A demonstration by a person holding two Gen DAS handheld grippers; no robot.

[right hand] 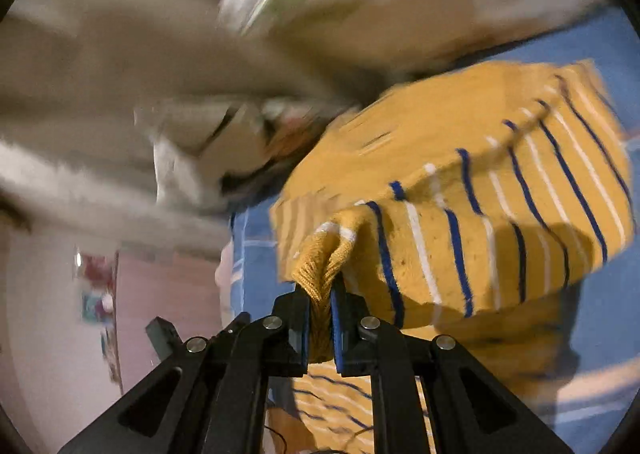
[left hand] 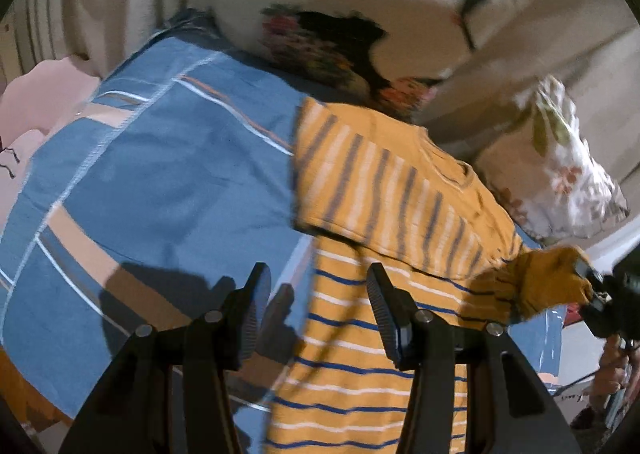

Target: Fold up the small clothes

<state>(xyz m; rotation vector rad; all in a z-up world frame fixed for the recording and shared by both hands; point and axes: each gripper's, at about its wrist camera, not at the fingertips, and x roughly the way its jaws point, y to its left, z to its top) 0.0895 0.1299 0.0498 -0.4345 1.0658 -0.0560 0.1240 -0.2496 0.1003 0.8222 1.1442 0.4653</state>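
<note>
Blue bedsheet (left hand: 160, 174), floral pillows (left hand: 560, 174), pink wall (right hand: 168, 294).

Mustard sweater (left hand: 360, 334), blue-and-white stripes; blue bedsheet (left hand: 160, 174), perhaps tan-banded.

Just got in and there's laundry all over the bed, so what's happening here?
A person is folding a small mustard striped sweater on the blue bedspread. The right hand-held gripper is shut on the ribbed cuff and holds that sleeve over the sweater's body. The left hand-held gripper is open just above the sweater's lower part, gripping nothing. Floral pillows lie at the head of the bed.
</note>
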